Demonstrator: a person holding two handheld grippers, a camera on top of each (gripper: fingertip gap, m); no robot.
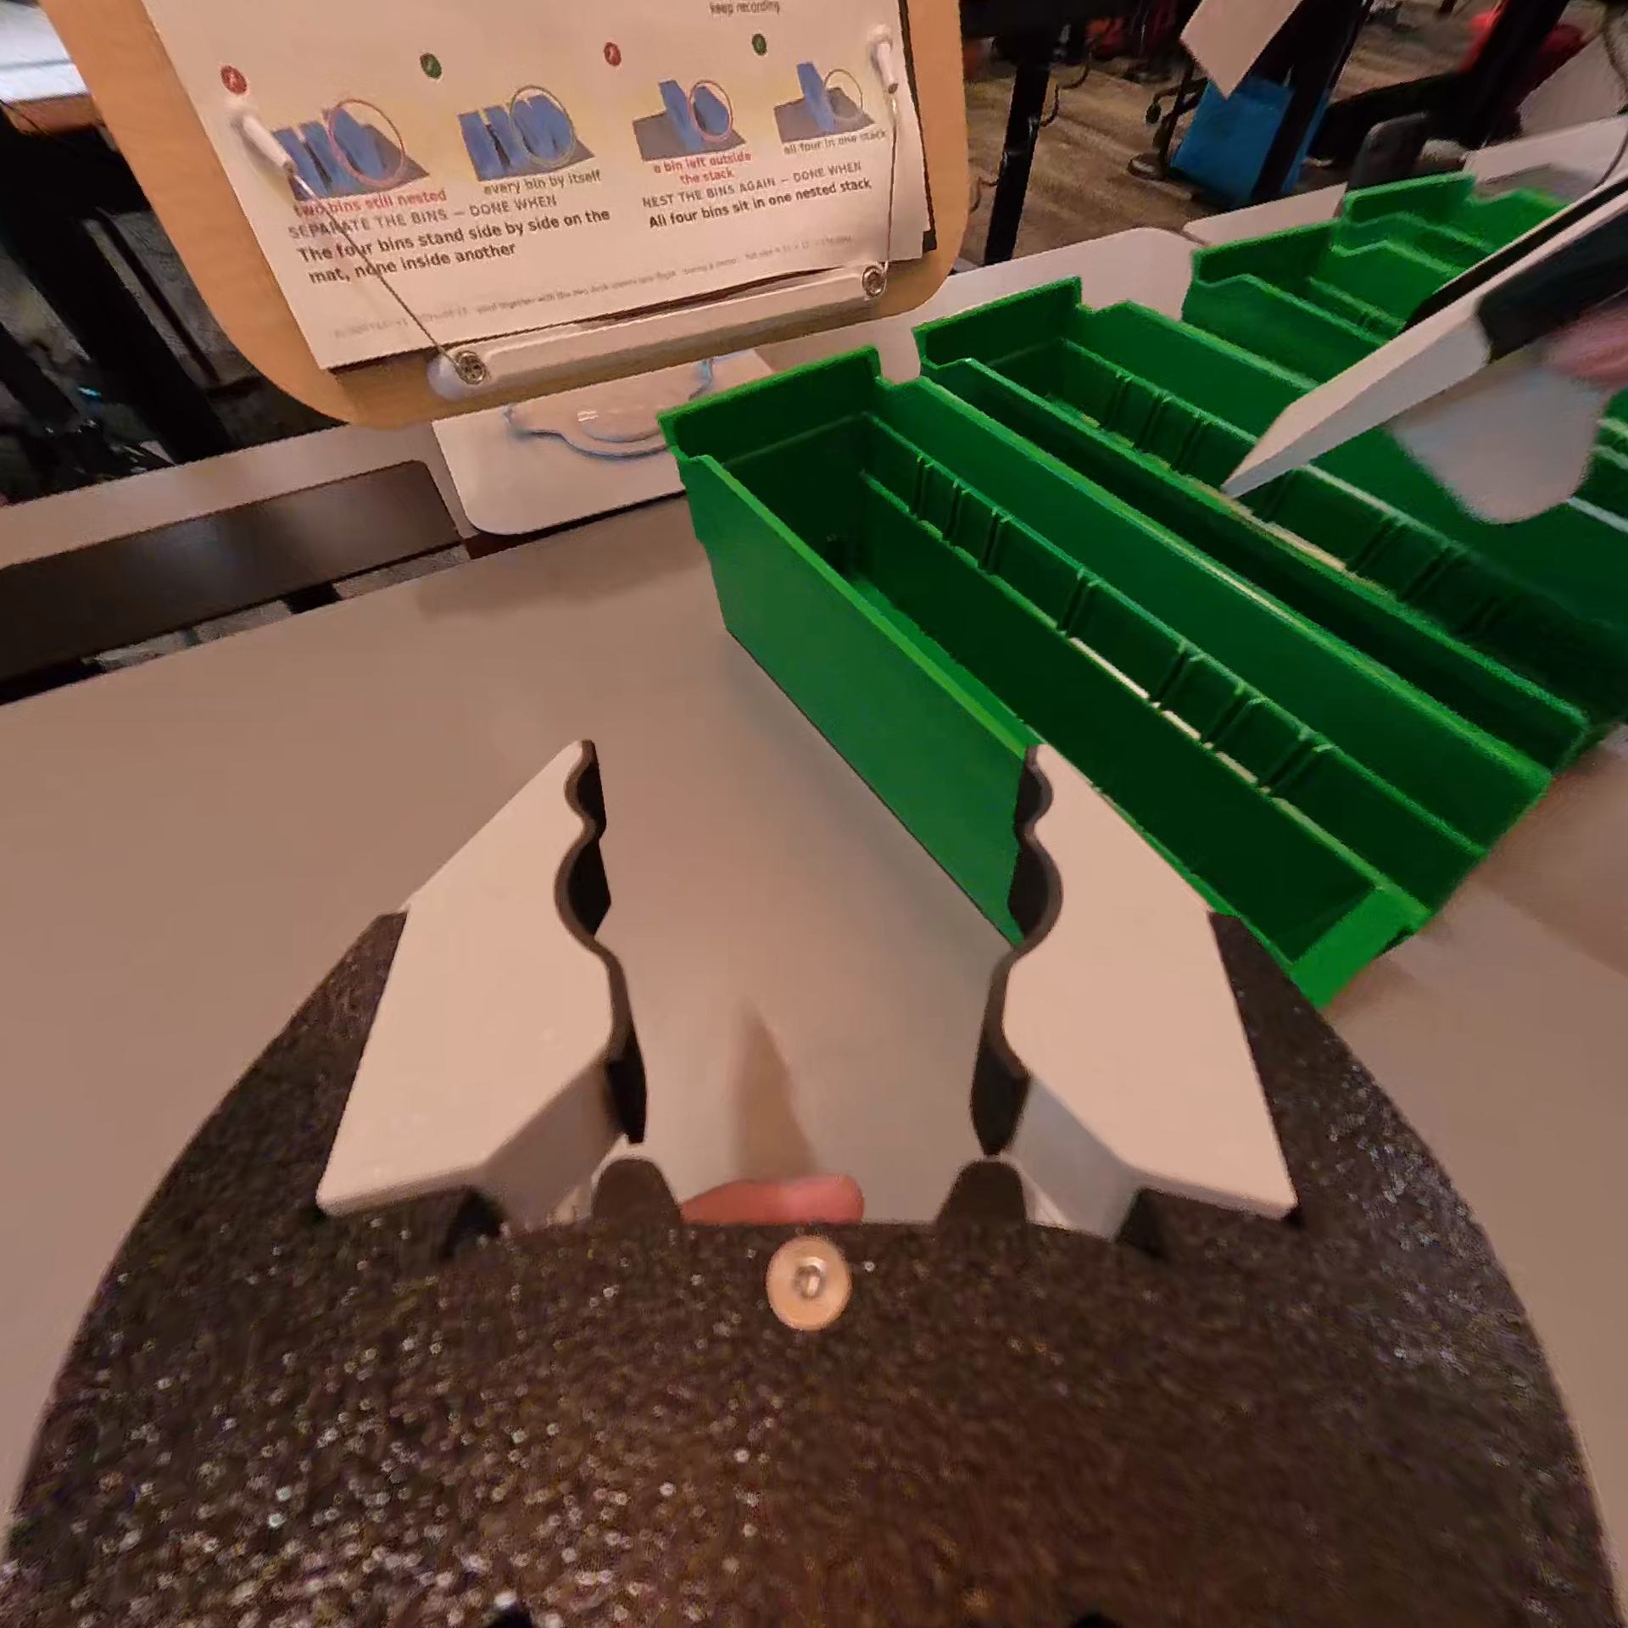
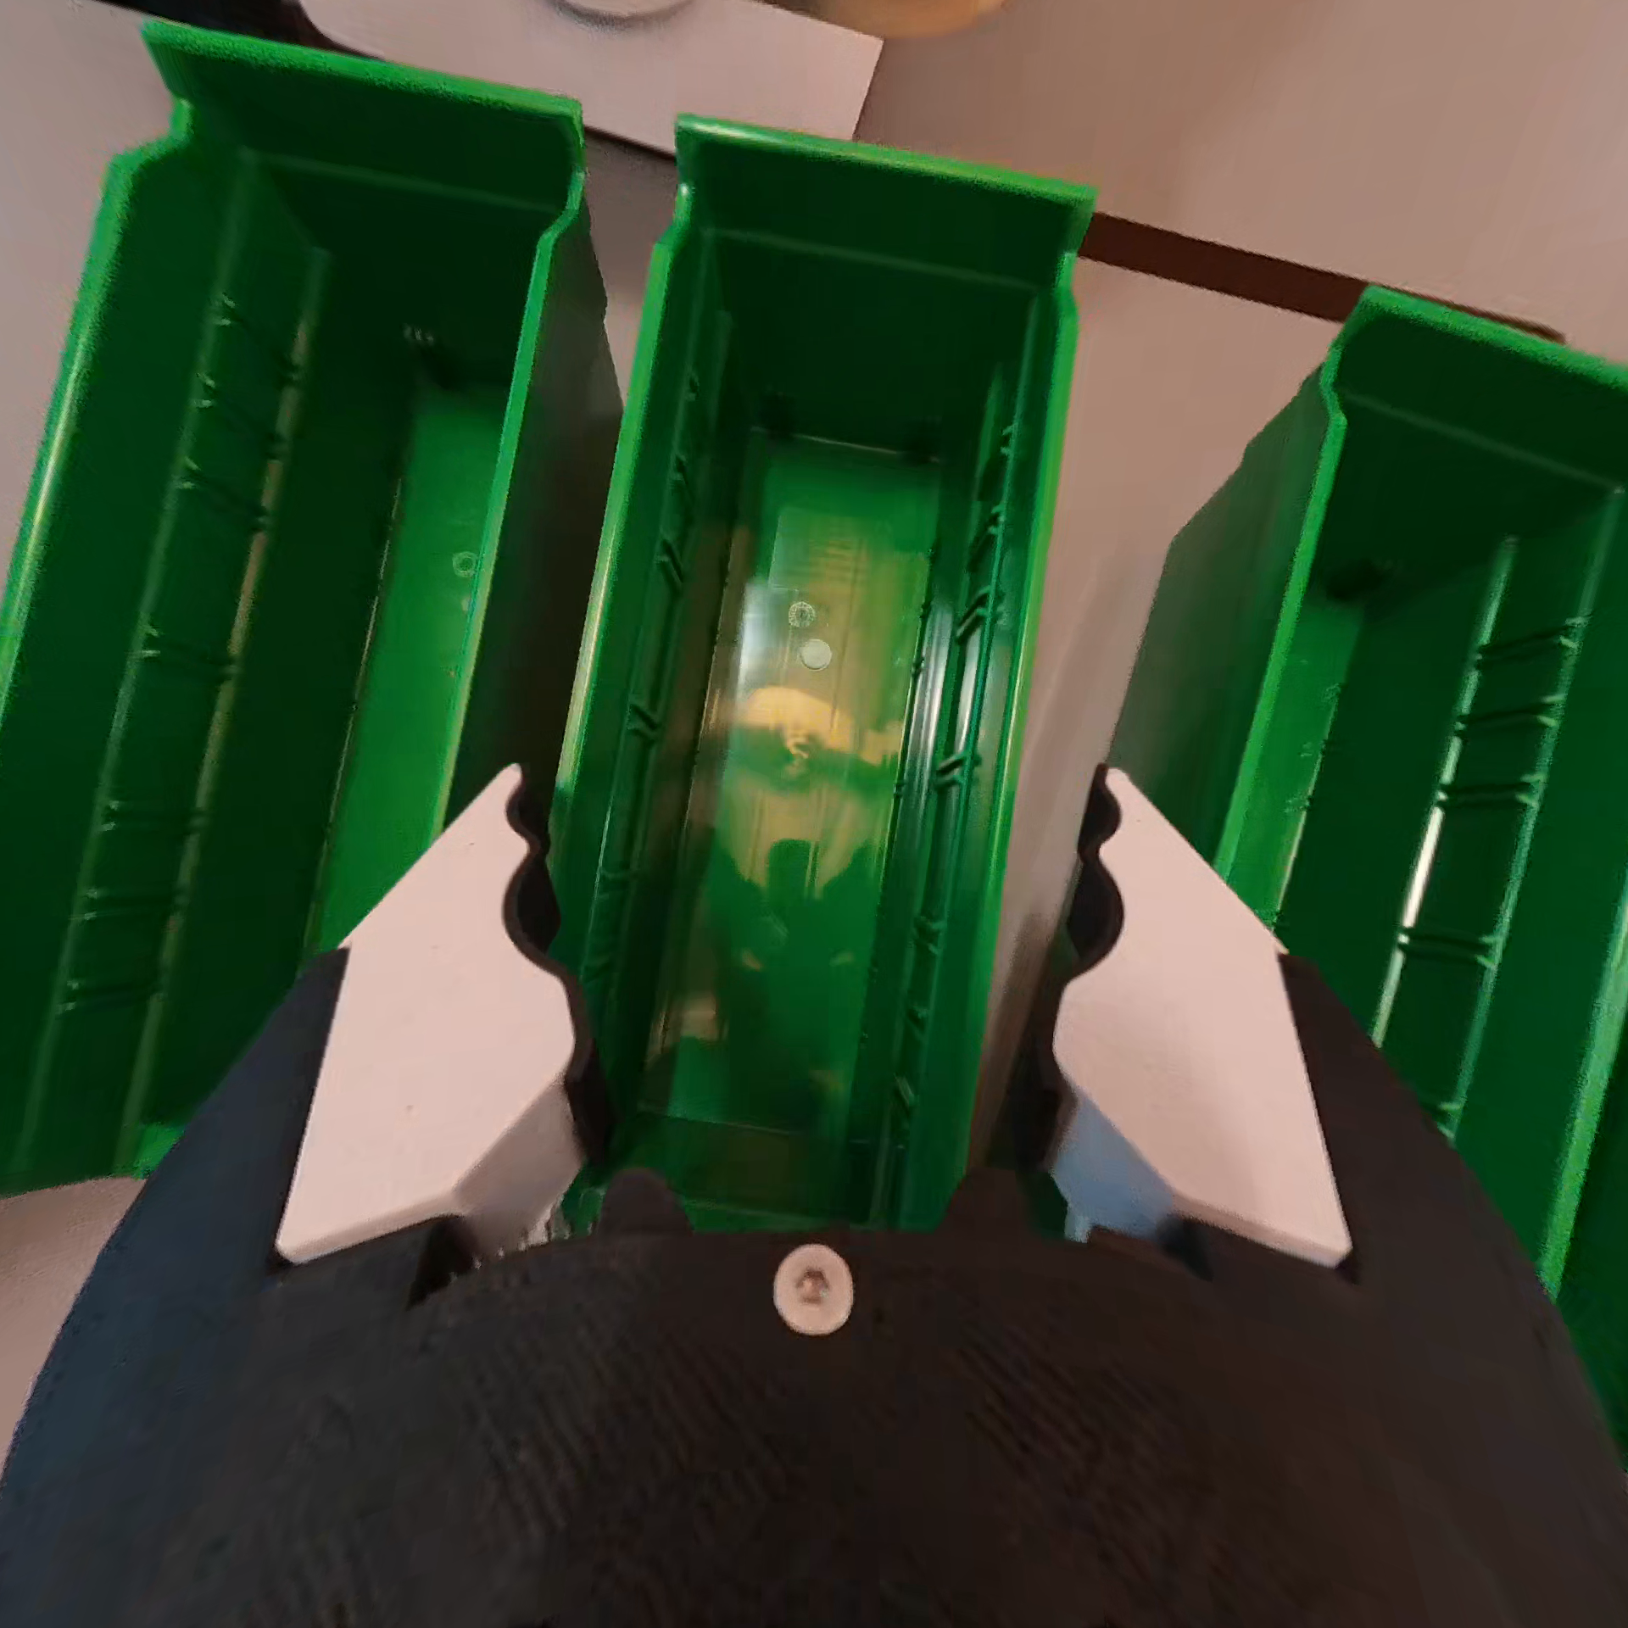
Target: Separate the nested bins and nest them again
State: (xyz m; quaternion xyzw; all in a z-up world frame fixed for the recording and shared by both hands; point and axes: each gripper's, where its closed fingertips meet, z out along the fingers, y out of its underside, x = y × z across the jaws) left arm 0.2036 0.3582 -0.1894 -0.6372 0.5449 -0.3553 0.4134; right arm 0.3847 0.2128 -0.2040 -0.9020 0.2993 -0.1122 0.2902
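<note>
Three green open-top bins stand side by side on the grey table. In the right wrist view they are the left bin, the middle bin and the right bin. My right gripper is open and straddles the near end of the middle bin from above, with one finger in the gap to the left bin. My left gripper is open and empty over bare table, just left of the nearest bin. The right gripper's finger shows over the second bin.
A wooden board with an instruction sheet stands on a white base behind the bins. A dark strip runs along the table's far left. A person's fingertip shows under my left gripper. A blue bag is in the background.
</note>
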